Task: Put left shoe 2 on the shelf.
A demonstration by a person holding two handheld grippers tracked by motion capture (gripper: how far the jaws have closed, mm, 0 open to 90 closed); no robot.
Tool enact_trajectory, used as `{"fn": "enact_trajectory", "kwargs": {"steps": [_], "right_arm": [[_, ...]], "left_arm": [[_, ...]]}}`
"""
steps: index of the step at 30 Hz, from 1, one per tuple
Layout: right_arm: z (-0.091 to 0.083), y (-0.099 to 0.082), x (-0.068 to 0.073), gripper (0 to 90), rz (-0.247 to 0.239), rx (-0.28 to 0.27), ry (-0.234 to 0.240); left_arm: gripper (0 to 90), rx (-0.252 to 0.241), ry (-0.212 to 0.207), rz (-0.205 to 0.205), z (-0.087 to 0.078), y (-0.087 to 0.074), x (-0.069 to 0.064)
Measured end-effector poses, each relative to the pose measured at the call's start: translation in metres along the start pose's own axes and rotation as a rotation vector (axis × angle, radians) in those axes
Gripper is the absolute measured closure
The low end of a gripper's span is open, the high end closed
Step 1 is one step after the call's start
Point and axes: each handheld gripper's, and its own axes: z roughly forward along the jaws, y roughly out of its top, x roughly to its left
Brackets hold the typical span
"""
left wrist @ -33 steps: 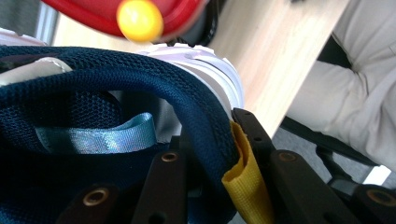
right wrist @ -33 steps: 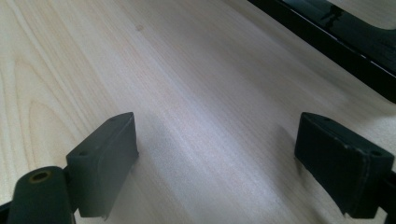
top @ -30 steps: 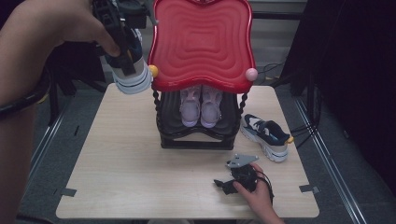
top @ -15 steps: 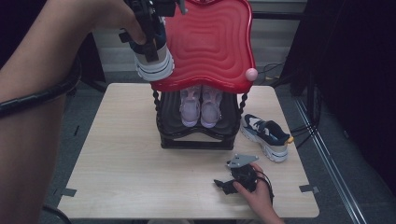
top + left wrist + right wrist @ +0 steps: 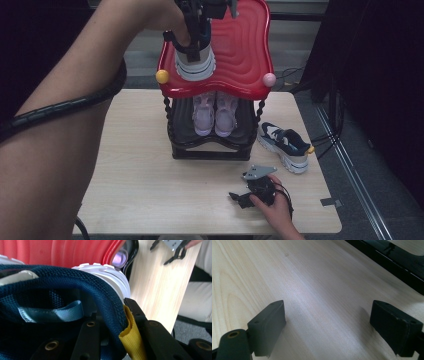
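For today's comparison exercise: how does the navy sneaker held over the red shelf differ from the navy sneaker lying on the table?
The held navy mesh sneaker hangs over the red wavy shelf top, clamped at its collar by the left claw; the other navy sneaker rests sole-down on the wooden table, untouched. Both have white soles and yellow heel tabs.

1. Left arm (image 5: 65, 150): bare, no sleeve on it; it enters the high view from 7 o'clock.
2. A thick black ribbed cable (image 5: 75, 102) crosses that arm.
3. Left tool (image 5: 196, 35): black frame, at 12 o'clock in the high view.
4. In the left gripper view, its jaws are matte black bars with round brass-coloured rivets (image 5: 51, 345).
5. Right tool (image 5: 252, 190): black, topped by a grey three-cornered plate (image 5: 259, 172) with small holes, at 5 o'clock in the high view.
6. Right hand (image 5: 272, 210): bare, with a thin black cable looping beside it.
7. Right tool's pads (image 5: 268, 327): blocky, dark grey, with small screw holes; a brass-coloured rivet (image 5: 233, 334) sits at 8 o'clock.
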Motion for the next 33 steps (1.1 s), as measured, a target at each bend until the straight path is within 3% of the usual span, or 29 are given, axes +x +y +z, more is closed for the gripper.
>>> {"fn": "enact_trajectory", "kwargs": {"steps": [15, 26, 33], "right_arm": [[0.000, 0.000, 0.000, 12.4, 0.000, 0.000, 0.000], [0.000, 0.000, 0.000, 12.4, 0.000, 0.000, 0.000], [0.000, 0.000, 0.000, 12.4, 0.000, 0.000, 0.000]], "left_arm": [[75.0, 0.028, -0.017, 0.026, 0.033, 0.020, 0.007], [74.8, 0.069, 0.009, 0.024, 0.043, 0.022, 0.015], [74.7, 0.065, 0.017, 0.026, 0.045, 0.021, 0.020]]}}
